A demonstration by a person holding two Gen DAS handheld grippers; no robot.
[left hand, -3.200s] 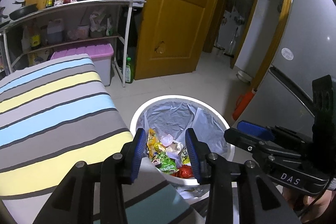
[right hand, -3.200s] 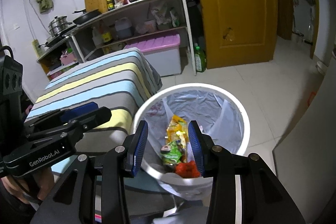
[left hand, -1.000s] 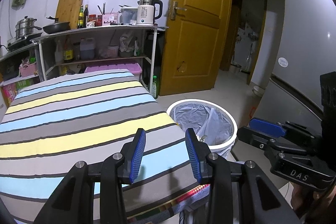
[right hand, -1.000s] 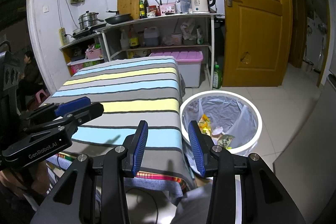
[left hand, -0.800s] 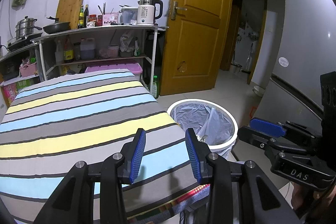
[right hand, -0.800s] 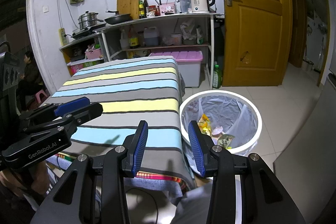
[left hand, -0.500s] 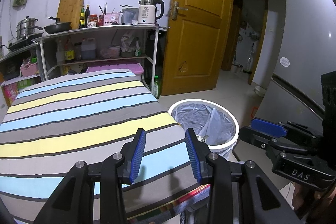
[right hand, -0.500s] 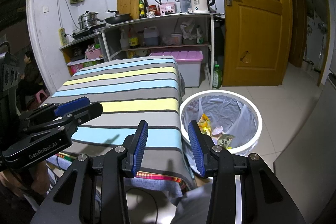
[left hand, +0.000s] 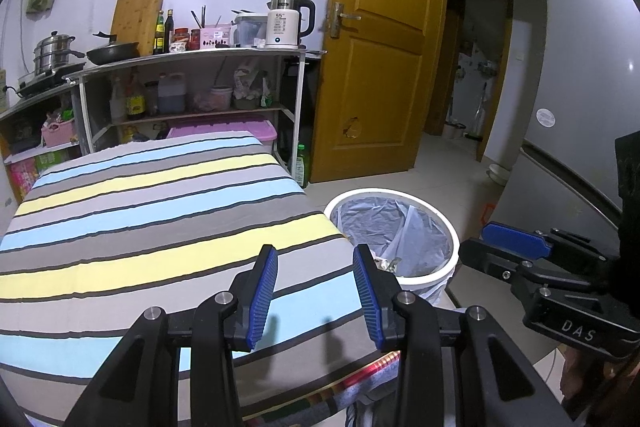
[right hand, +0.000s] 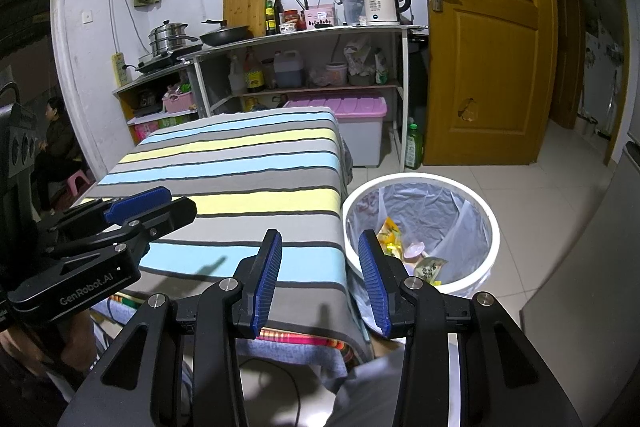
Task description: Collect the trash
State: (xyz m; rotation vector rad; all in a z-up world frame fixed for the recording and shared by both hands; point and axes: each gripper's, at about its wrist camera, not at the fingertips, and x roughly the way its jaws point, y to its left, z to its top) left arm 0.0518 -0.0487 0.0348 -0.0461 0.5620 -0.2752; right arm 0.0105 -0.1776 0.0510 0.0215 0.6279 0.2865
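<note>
A white trash bin (right hand: pixel 493 227) with a grey liner stands on the floor right of the table; it also shows in the left wrist view (left hand: pixel 450 227). Snack wrappers (right hand: pixel 428 265) lie inside it. My left gripper (left hand: pixel 316 271) is open and empty above the near edge of the striped tablecloth (left hand: pixel 140 227). My right gripper (right hand: pixel 320 259) is open and empty above the cloth's near right corner (right hand: pixel 240 187), left of the bin. No trash shows on the cloth.
A metal shelf (left hand: pixel 192 59) with kettle, pans and bottles stands behind the table, a pink storage box (right hand: pixel 352 111) beneath it. A wooden door (right hand: pixel 484 47) stands at the right. A green bottle (right hand: pixel 413 147) stands on the floor. A person (right hand: pixel 56 143) sits at far left.
Since 3.2 s ago both grippers pulled back and up from over the bin to above the table's near edge. Over the last second they have barely moved.
</note>
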